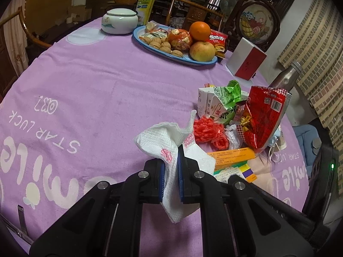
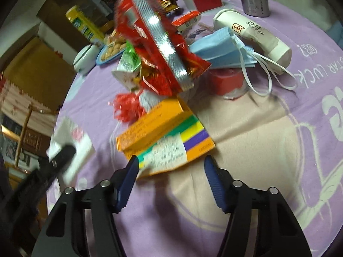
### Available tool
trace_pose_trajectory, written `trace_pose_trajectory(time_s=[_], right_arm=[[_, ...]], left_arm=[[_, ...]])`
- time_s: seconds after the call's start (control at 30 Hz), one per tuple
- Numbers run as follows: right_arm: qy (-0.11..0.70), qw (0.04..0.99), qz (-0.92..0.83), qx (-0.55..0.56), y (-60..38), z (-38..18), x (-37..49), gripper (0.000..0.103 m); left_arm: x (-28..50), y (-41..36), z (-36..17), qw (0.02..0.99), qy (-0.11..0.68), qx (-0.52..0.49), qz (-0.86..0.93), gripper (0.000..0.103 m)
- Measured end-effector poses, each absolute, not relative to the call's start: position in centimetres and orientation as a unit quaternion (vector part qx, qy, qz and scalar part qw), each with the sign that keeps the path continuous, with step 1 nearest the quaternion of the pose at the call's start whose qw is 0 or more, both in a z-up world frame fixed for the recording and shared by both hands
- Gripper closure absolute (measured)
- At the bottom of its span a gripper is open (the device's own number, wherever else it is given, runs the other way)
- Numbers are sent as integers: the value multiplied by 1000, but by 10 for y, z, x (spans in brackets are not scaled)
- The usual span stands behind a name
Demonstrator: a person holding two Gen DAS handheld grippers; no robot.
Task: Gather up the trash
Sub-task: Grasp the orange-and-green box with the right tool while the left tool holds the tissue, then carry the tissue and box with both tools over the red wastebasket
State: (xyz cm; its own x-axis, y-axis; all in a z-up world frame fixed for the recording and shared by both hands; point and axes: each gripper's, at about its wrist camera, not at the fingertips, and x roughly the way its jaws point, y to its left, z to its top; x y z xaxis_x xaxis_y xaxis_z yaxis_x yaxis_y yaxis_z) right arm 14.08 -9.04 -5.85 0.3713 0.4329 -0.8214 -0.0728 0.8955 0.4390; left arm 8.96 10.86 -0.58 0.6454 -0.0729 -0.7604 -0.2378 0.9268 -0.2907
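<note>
The left gripper (image 1: pixel 171 167) is closed on a soft, light paper napkin (image 1: pixel 171 145) near the trash pile (image 1: pixel 242 120). The right gripper (image 2: pixel 169 169) stands wide open and empty before the stiff orange box (image 2: pixel 154 124); I would grip its long sides.

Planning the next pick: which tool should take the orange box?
Right. The right tool is open, its jaws either side of the near end of the orange box. The left tool is shut on the napkin.
</note>
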Motion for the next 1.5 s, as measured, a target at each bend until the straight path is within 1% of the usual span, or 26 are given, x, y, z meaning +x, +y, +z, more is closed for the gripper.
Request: trace_pose_trajectory(time_s=[0.07, 0.1, 0.13, 0.17, 0.23, 0.33, 0.43, 0.63, 0.83, 1.1, 1.27, 1.5], right_arm=[[544, 803, 157, 186, -87, -59, 146, 57], [544, 803, 153, 189, -86, -59, 148, 59], [543, 803, 150, 192, -82, -59, 149, 65], [546, 799, 155, 199, -78, -60, 152, 75], [551, 793, 157, 206, -73, -63, 153, 83], [534, 799, 165, 222, -75, -60, 152, 88], [513, 807, 178, 231, -90, -46, 141, 94], [465, 836, 196, 214, -142, -10, 92, 95], [398, 897, 109, 160, -215, 13, 35, 95], [361, 926, 27, 110, -272, 7, -11, 95], [341, 934, 25, 109, -282, 8, -34, 95], [311, 946, 27, 90, -293, 16, -70, 95]], left_arm=[[90, 107, -7, 886, 423, -186, 42, 91], [91, 106, -8, 885, 425, -186, 40, 91], [91, 106, -9, 884, 427, -186, 40, 91], [91, 106, -10, 884, 428, -185, 40, 91], [92, 104, -11, 883, 430, -182, 39, 91], [92, 102, -12, 883, 433, -177, 38, 91], [93, 101, -14, 881, 438, -179, 32, 91], [92, 93, -12, 885, 434, -167, 21, 91], [88, 69, -12, 894, 429, -133, -8, 91], [59, 18, 7, 906, 413, -74, -64, 91], [36, -19, 20, 908, 404, -46, -106, 92], [6, -71, 24, 901, 400, -5, -171, 92]])
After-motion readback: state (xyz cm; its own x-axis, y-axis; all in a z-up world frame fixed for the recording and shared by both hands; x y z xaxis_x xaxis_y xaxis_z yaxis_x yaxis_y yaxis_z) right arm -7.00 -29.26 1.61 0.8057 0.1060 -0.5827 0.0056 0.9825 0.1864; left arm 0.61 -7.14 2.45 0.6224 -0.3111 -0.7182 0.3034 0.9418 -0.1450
